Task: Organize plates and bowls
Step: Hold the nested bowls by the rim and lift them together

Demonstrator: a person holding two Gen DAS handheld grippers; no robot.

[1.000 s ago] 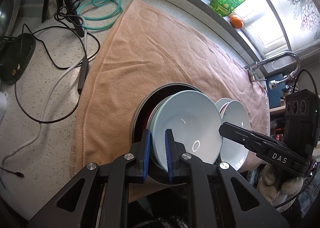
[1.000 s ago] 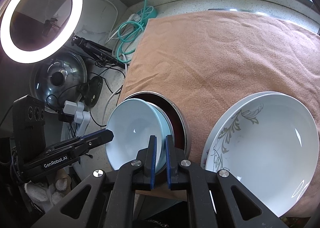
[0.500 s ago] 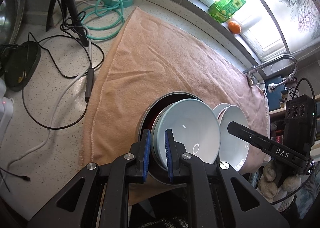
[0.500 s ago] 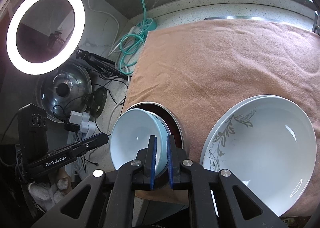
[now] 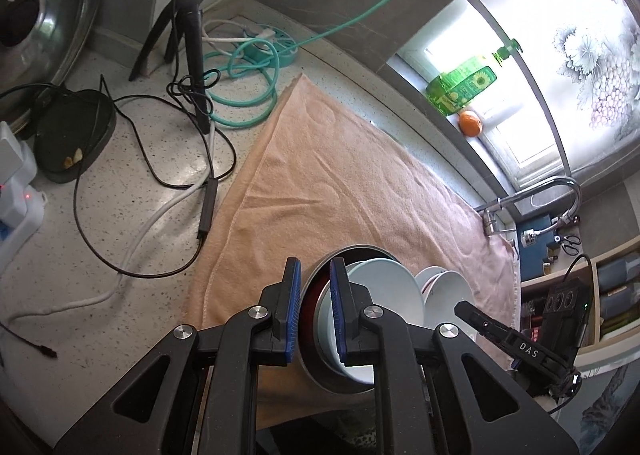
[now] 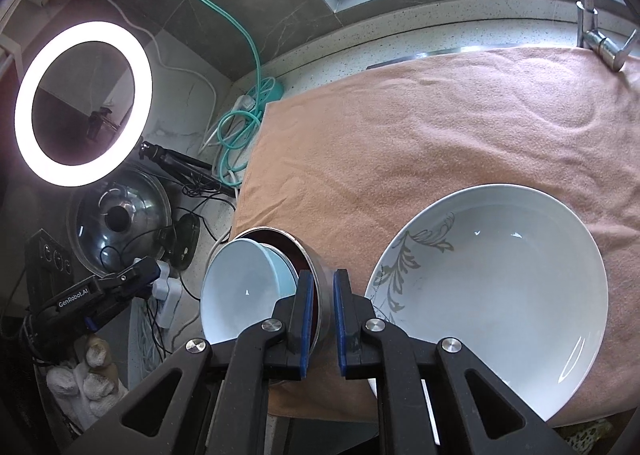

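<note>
Left wrist view: the left gripper (image 5: pixel 314 309) is clamped on the near wall of a metal bowl (image 5: pixel 310 359), one pad outside the wall and one inside. A pale blue bowl (image 5: pixel 384 295) sits nested in the metal bowl, just beyond the inner pad and tilted toward the far side. To the right of the jaws, two white plates (image 5: pixel 448 287) lie stacked one in the other, and the right gripper (image 5: pixel 460 305) reaches in beside them

Right wrist view: the right gripper is clamped on the opposite wall of the same metal bowl (image 6: pixel 324 287), which passes between its pads. The blue bowl (image 6: pixel 244 287) shows left of the jaws, and the large white plate with a grey leaf pattern (image 6: pixel 492 295) lies right of them on the towel (image 6: pixel 420 127). The left gripper (image 6: pixel 140 271) appears at far left

Status: the two bowls are already nested and the two plates already stacked. Judging by the double grip, the bowl stack is being carried or repositioned; setting it down at its final place remains. Beyond the jaws the towel is bare up to the tap (image 5: pixel 560 191), with cables (image 5: pixel 168 159) on the counter (image 5: pixel 60 255) to the left, and a green bottle (image 5: pixel 460 87) and an orange (image 5: pixel 470 123) on the window sill
</note>
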